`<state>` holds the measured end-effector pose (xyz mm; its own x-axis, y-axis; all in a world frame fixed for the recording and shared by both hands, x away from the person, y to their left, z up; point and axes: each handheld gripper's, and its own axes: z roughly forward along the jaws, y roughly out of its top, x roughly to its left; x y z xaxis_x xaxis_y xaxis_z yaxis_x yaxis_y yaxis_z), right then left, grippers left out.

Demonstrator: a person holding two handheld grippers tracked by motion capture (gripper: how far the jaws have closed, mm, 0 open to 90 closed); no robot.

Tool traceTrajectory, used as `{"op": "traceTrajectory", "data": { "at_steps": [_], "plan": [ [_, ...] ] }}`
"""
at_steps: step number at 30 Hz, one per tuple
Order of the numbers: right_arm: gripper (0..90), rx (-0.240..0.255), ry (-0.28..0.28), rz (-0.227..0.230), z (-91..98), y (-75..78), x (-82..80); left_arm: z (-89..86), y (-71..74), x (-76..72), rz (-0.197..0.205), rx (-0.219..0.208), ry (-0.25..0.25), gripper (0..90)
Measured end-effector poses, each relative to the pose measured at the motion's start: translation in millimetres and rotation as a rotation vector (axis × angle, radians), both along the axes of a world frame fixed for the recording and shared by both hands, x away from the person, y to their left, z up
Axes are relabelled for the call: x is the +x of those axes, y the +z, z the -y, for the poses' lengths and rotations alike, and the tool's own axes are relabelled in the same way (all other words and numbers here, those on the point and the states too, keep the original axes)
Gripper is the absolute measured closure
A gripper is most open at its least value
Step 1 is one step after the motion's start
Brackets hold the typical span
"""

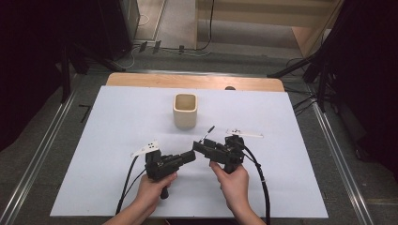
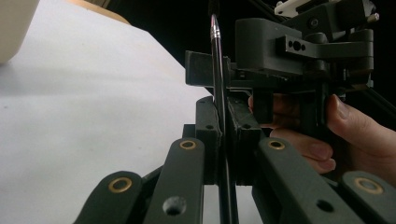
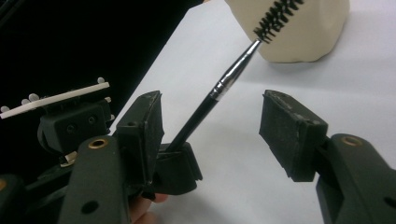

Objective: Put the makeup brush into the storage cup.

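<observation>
Left gripper (image 1: 191,156): we clamped the brush (image 3: 233,74).
Right gripper (image 3: 212,126): we kept it apart around the brush, untouching.
Cup (image 1: 185,110): toward the worktop's far edge.

No writing, label, brand, number or sign could be read anywhere in the three views.
</observation>
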<state>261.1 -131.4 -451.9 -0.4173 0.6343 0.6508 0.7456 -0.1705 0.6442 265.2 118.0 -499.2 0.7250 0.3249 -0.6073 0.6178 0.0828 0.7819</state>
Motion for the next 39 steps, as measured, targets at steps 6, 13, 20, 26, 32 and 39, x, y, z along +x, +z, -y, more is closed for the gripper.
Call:
{"op": "traceTrajectory", "data": {
  "at_steps": [6,13,20,26,32,39],
  "plan": [
    [51.8,0.036,0.002,-0.026,-5.0,-0.6,3.8,0.8,-1.6,-0.6,-0.011,-0.011,-0.002,85.0],
    [67.2,0.081,-0.004,-0.068,-4.6,-1.5,6.6,2.9,-2.5,-2.3,-0.020,-0.021,-0.018,85.0],
    [78.0,0.107,0.004,-0.091,-1.6,-1.0,7.2,2.1,-2.9,-1.1,-0.019,-0.036,-0.025,84.9],
    [82.1,0.155,0.012,-0.112,0.7,0.5,6.2,1.8,-3.7,0.3,-0.013,-0.046,-0.045,84.0],
    [85.8,0.171,0.020,-0.112,2.9,1.6,6.2,-3.1,0.8,6.4,-0.011,-0.013,-0.060,69.4],
    [85.8,0.168,0.027,-0.126,4.7,1.5,6.5,-10.2,10.4,16.5,-0.030,0.073,-0.084,47.5]
  ]
}}
